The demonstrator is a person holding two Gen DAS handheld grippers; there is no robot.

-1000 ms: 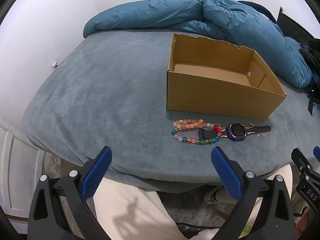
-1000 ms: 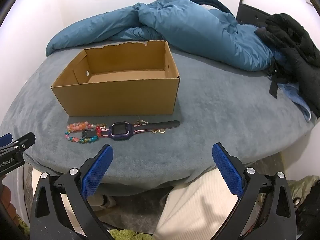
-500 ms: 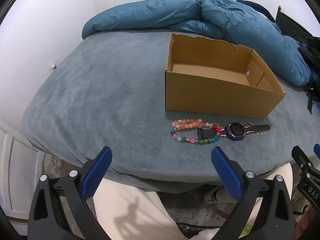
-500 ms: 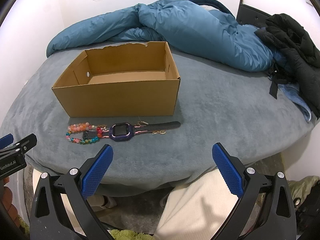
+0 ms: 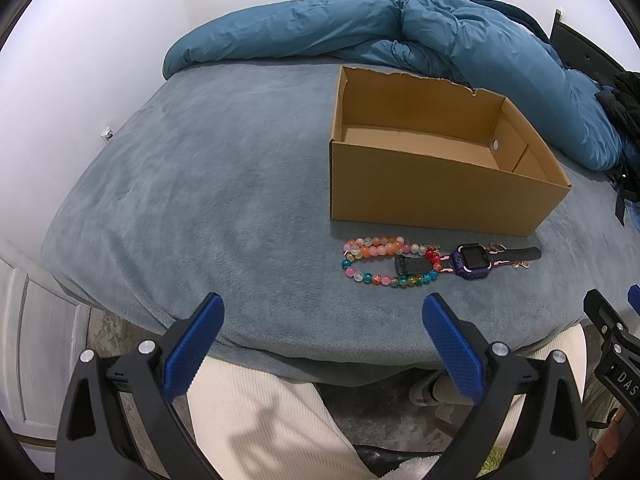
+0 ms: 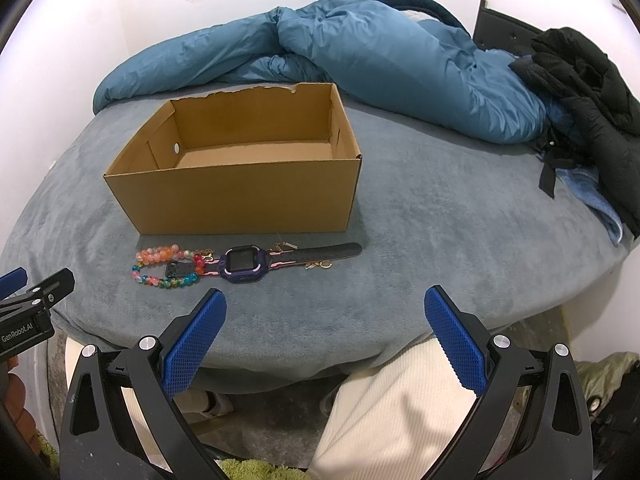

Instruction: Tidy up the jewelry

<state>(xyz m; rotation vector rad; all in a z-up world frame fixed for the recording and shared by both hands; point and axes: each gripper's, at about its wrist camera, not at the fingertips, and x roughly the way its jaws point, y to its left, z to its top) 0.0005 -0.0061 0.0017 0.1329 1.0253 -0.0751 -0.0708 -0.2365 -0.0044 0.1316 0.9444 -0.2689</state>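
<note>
Left of centre in the right wrist view: bead bracelet (image 6: pixel 166 266), a loop of glossy round beads lying flat on the plush grey bed (image 6: pixel 440 216). Probably light and limp, likely to slip off smooth pads; best pinched across one strand of the loop, not over a single bead. One end of the watch strap lying inside that loop, so likely to drag along if lifted carelessly.

Centre: purple smartwatch (image 6: pixel 242 266), stretched out just in front of the cardboard box (image 6: pixel 240 200). Rigid case, flexible strap (heaviest of the lot, at a guess); safest hold across the case sides or the strap close to it.

Right of the watch: small gold pieces (image 6: pixel 320 265) beside the strap, too fine to identify, perhaps a chain or earrings. Fiddly, apt to sink into the pile.

Box open-topped, apparently empty, nothing yet inside.

Left gripper (image 5: pixel 320 322) and right gripper (image 6: pixel 325 316) both with jaws spread wide, holding nothing, poised at the near bed edge above cream-trousered legs.
</note>
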